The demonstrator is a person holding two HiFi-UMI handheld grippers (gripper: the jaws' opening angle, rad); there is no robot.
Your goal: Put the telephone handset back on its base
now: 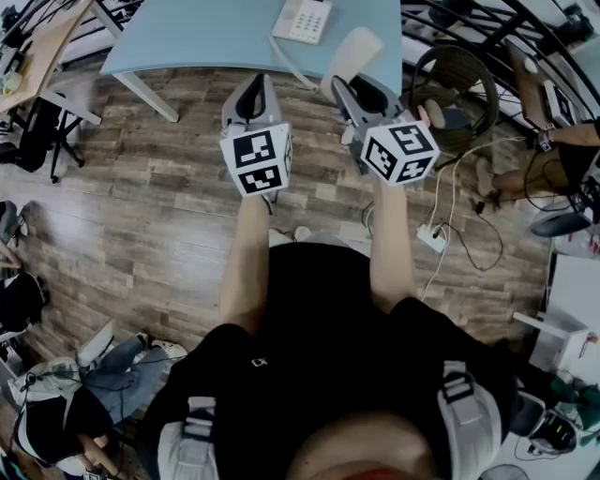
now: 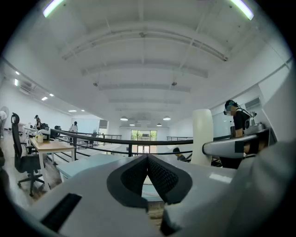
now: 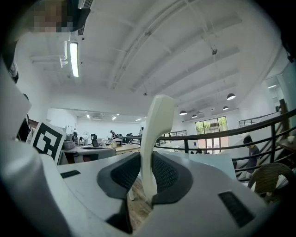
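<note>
White handset (image 3: 156,125) in outstretched right claw (image 3: 147,169)

floor (image 1: 159,216): we see brown wood planks under the left tool (image 1: 255,89) | counter (image 1: 206,33): pale blue, ahead of it | ceiling (image 2: 138,55): white, beamed, with strip lights (image 2: 241,8) | far ahead: black railing (image 2: 92,137), bright windows (image 2: 143,135) | right of the right tool (image 1: 361,94): wicker chair (image 1: 464,70), white power strip (image 1: 431,236) on floor
</note>
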